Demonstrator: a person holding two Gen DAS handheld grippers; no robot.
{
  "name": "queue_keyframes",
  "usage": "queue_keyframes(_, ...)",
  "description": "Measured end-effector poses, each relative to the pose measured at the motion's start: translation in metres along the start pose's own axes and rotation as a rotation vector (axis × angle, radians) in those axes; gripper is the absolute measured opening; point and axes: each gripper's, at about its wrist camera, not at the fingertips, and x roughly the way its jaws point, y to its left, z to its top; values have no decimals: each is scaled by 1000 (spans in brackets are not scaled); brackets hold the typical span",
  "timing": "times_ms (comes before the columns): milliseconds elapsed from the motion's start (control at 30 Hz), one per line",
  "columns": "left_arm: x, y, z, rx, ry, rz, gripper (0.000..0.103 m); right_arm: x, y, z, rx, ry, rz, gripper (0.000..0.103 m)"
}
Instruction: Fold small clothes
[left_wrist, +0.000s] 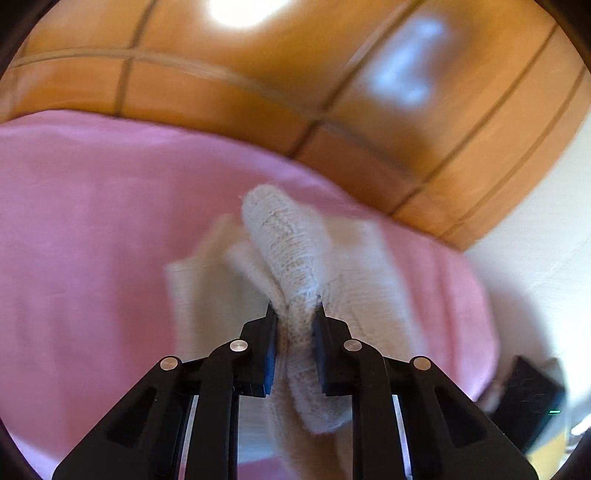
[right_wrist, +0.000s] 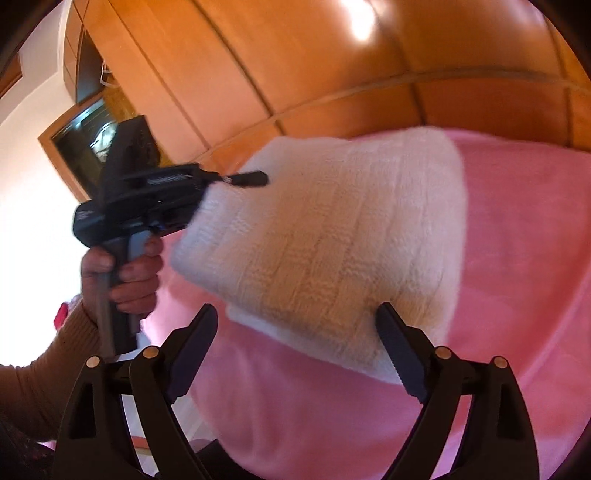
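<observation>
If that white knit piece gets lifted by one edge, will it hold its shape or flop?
Probably flop: the white knit piece bunches into a soft ridge where the left gripper pinches it. It looks light and fuzzy, so likely grippy, not slippery, against the pink blanket.

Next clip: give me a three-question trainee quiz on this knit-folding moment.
1. True or false: the left gripper is shut on the white knit garment.
2. How do the right gripper's jaws stand? A) shut on the garment B) open, gripping nothing C) out of view
3. What colour is the blanket under the garment?

Key: 1 true, a bunched fold sits pinched between its pads. 2 B, the fingers stand wide apart with the garment's near edge ahead of them. 3 pink.
</observation>
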Motion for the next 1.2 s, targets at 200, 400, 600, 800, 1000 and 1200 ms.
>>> queue_keyframes(200,30,47,-23,-66,64,137,22,49,17,-3,-55,99,-16,89)
queue_keyframes(400,-12,28,-17,-39,-115,239,55,3,5,13,-30,67,3,88)
queue_keyframes(600,-25,-1,-17,-22,-216,158,55,-31,-10,64,43,-133,-87,88)
queue_keyframes(800,36,-4,-36,14,-63,251,49,37,-36,85,86,-83,-202,76)
queue_keyframes(1000,40,16,-48,-83,-64,242,51,81,-30,59,-85,-42,-350,76)
queue_keyframes(1200,21,3,-52,-6,-121,320,66,79,-31,64,-89,-50,-304,92)
